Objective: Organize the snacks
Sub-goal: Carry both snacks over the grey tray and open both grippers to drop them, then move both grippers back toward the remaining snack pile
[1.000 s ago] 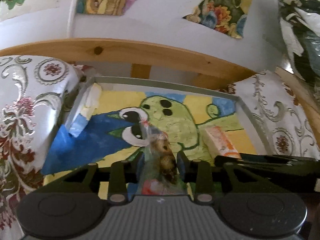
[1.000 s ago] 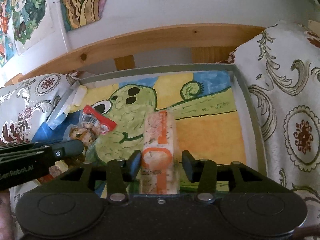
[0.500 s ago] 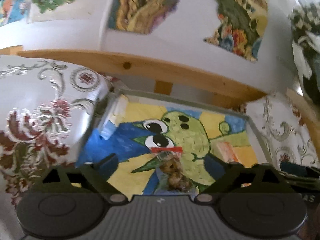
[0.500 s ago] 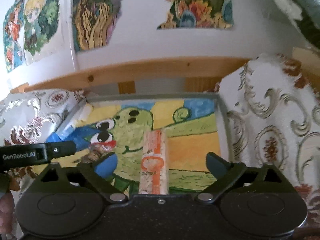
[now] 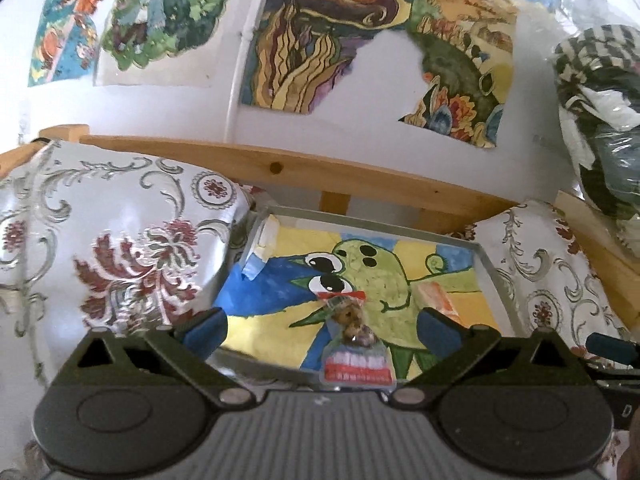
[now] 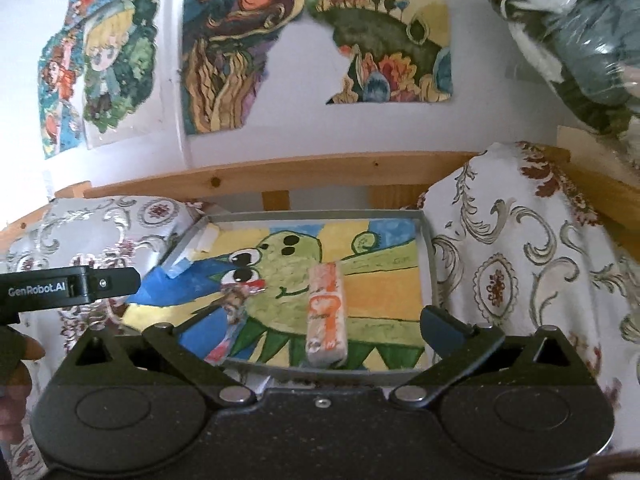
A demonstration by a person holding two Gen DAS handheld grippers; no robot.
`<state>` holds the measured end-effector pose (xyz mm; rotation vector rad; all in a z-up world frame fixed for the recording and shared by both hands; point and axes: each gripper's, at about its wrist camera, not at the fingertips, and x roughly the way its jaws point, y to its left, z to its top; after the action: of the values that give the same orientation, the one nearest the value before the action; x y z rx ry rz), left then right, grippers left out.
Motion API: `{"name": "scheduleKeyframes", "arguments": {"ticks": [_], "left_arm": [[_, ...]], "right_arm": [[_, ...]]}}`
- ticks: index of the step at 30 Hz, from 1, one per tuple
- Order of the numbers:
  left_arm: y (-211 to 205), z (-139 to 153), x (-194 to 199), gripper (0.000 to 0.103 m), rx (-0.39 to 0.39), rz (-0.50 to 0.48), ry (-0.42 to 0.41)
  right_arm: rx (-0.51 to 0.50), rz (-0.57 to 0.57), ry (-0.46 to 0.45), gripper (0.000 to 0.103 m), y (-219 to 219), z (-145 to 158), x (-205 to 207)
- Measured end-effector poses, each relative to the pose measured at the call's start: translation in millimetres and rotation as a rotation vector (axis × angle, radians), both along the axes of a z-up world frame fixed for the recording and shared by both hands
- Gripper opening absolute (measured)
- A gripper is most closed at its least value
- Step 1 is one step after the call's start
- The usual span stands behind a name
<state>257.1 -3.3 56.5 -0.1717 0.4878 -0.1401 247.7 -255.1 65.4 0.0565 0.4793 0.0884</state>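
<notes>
A shallow grey tray lined with a painted green-creature picture lies between two patterned cushions. A clear snack bag with a red label lies in it on the left. An orange-and-white snack bar lies in it to the right; it also shows in the left wrist view, and the bag shows in the right wrist view. My left gripper is open and empty, pulled back from the bag. My right gripper is open and empty, pulled back from the bar.
Floral cushions flank the tray on the left and the right. A wooden rail runs behind it below a white wall with paintings. A plastic-wrapped bundle hangs at the upper right.
Both grippers opened, let go of the snack bag and the snack bar in the tray, and drew back and up. Both snacks now lie free in the tray.
</notes>
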Motion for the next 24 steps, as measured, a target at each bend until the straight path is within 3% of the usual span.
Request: {"name": "scheduleKeyframes", "arguments": {"ticks": [24], "left_arm": [[22,-13,-127,0.103,0.065,0.103,0.02]], "right_arm": [[-0.069,0.051,0.005,0.102,30,-4,-126]]}}
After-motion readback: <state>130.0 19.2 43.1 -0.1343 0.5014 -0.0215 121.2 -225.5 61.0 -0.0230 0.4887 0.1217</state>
